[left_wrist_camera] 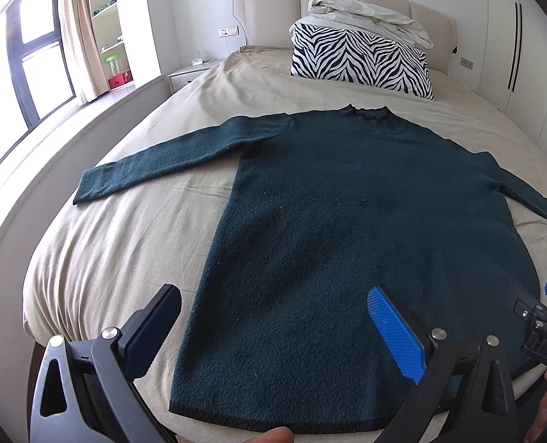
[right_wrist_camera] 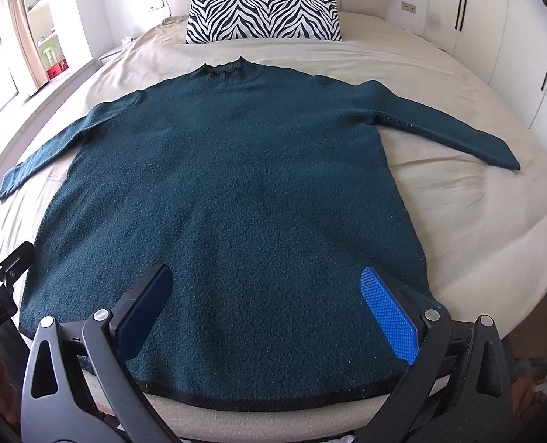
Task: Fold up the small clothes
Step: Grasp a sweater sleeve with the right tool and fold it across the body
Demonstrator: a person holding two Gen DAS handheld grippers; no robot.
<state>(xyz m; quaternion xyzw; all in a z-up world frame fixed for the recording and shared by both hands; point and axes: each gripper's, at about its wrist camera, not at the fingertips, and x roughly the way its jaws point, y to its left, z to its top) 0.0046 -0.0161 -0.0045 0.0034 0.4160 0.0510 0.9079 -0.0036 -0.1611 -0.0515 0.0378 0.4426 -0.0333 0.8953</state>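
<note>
Now | my left gripper [left_wrist_camera: 273,326] spread wide, grasping nothing, over the hem's left corner | my right gripper [right_wrist_camera: 267,308] likewise parted, empty, above the hem | dark teal fuzzy knit sweater [right_wrist_camera: 229,192] flat on the wrinkled beige bedsheet [left_wrist_camera: 125,229], sleeves outspread, ribbed collar toward the zebra-striped pillow [right_wrist_camera: 264,13]

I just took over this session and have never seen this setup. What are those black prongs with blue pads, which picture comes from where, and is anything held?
A person holds a pair of tongs in each hand, each carrying its own camera. One picture looks along the left tongs, the other along the right tongs. Both are open and hold nothing. A dark green sweater lies flat on the bed, sleeves spread, hem nearest the tongs. A zebra-print pillow sits by the headboard.
</note>
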